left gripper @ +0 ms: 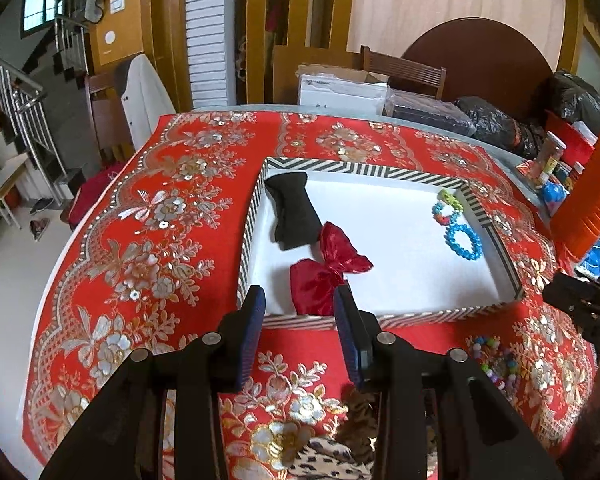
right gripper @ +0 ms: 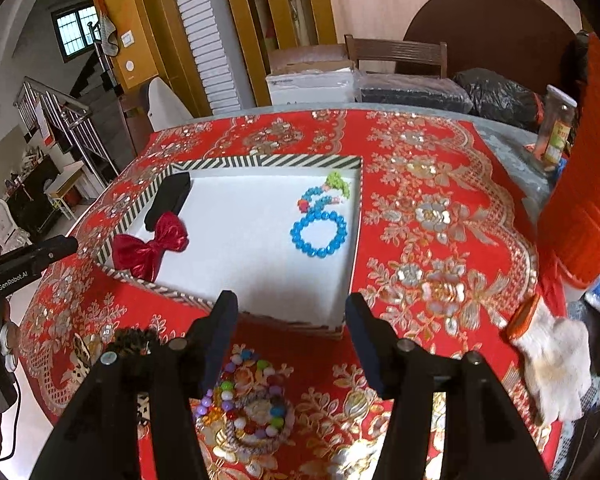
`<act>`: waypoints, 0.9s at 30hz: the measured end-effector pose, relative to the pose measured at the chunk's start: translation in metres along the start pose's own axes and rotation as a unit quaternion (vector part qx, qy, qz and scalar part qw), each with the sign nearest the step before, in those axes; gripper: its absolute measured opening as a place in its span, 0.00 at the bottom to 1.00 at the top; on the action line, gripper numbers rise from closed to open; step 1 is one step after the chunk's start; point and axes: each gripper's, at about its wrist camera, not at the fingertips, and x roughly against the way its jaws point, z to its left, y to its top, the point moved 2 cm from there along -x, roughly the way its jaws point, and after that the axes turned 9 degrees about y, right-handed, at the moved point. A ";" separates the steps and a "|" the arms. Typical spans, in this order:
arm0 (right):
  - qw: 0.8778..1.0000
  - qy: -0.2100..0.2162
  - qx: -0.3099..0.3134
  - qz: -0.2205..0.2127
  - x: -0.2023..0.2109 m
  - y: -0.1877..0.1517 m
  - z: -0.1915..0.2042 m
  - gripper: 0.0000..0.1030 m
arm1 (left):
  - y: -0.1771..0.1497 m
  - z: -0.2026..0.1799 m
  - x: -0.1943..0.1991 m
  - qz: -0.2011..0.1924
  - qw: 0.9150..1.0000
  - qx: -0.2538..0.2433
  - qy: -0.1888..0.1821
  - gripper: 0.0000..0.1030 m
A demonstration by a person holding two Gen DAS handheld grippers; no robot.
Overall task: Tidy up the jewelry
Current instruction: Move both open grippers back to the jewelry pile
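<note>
Both hand-held grippers hover over the near edge of the worktop point(left gripper: 148, 216), empty. Left hand-held gripper point(left gripper: 299, 308): jaws part open, nothing between the pads, red bow only seen behind them. Right hand-held gripper point(right gripper: 290, 312): jaws wider & opening, nothing between them either.

Where the stuff is: striped tray point(right gripper: 260, 160) sits mid-cloth. Inside: black bow point(left gripper: 290, 210) at the far-left corner, red bow point(left gripper: 332, 270) near the left-front, blue bead ring point(right gripper: 319, 236) at the right, w/ a smaller multicolour bead piece point(right gripper: 324, 196) just beyond, touching it. Still outside: bead bracelet pile point(right gripper: 248, 404) on the cloth just in front of the tray, below the right jaws; leopard-print piece point(left gripper: 332, 456) near the front edge under the left jaws, w/ a dark fuzzy bit by it (can't tell what).

Handling, as a guess:
- beads: light, hard, smooth, strung loose, so floppy & prob slippery; pinch across the strand at one side of the loop, not on a single bead, or it'll roll out. Pile looks tangled, may lift as a clump
- leopard piece: soft fabric, light, squashes; grab at the middle/knot
- nothing looks fragile, but elastic could snag on the tray rim

Count: 1 tray, 2 bows in it, 2 bead pieces in it; outside, 1 bead pile (strand no. unclear, maybe 2–3), 1 leopard piece
</note>
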 end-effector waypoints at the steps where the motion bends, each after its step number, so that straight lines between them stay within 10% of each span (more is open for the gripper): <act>1: 1.000 0.000 0.001 0.001 0.000 -0.001 0.001 0.57 | -0.002 0.001 0.001 0.003 1.000 0.004 -0.005 0.25; 27: 0.985 0.111 0.094 0.098 -0.053 -0.027 0.074 0.48 | -0.080 -0.019 0.024 0.093 0.979 -0.103 -0.152 0.25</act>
